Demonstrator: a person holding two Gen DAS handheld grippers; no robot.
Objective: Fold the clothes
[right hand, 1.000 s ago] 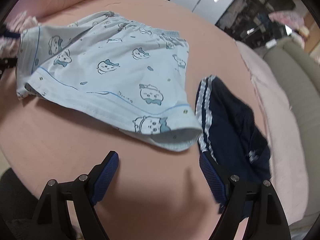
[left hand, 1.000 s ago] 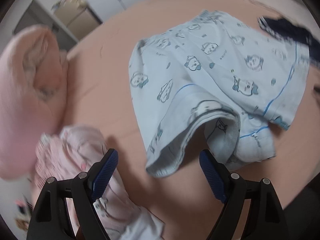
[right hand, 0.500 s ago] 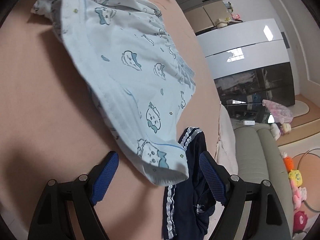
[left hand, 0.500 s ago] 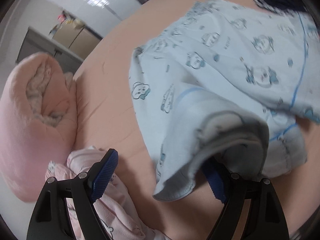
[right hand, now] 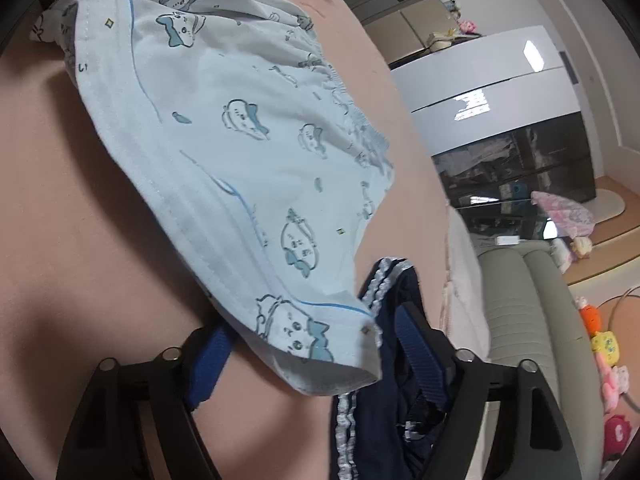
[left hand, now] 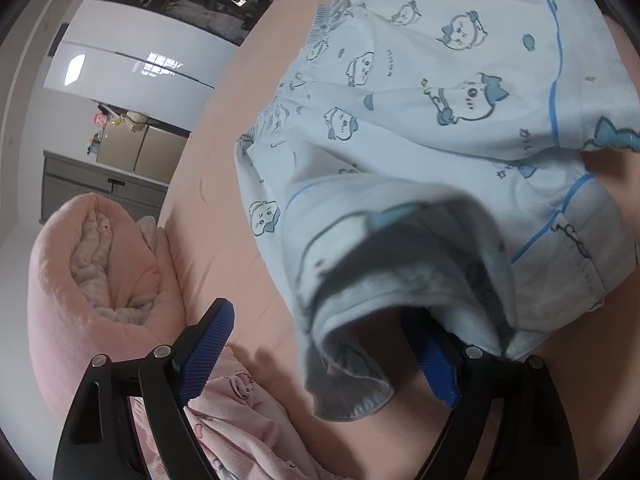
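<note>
Light blue shorts [left hand: 400, 120] with a cartoon print lie spread on the pink bed cover [left hand: 216, 200]. In the left wrist view one leg opening bulges up, and its hem hangs between the fingers of my left gripper [left hand: 316, 320], draped over the right finger. That gripper's jaws are opening and neither pad presses the cloth. In the right wrist view the other hem corner of the shorts [right hand: 240, 140] lies between the fingers of my right gripper [right hand: 310, 324]. Its jaws are closing, with the pads still apart from the cloth.
A navy garment with white stripes [right hand: 384, 400] lies right beside the shorts, under my right gripper's right finger. A pink printed garment [left hand: 240, 432] and a rolled pink quilt [left hand: 80, 260] lie by my left gripper. A grey sofa [right hand: 528, 320] and toys [right hand: 608, 344] are past the bed edge.
Both grippers rolled, sank and closed in on the shorts. Each hem, earlier ahead of the fingertips, now lies between them. The right gripper's fingers stand closer together.
</note>
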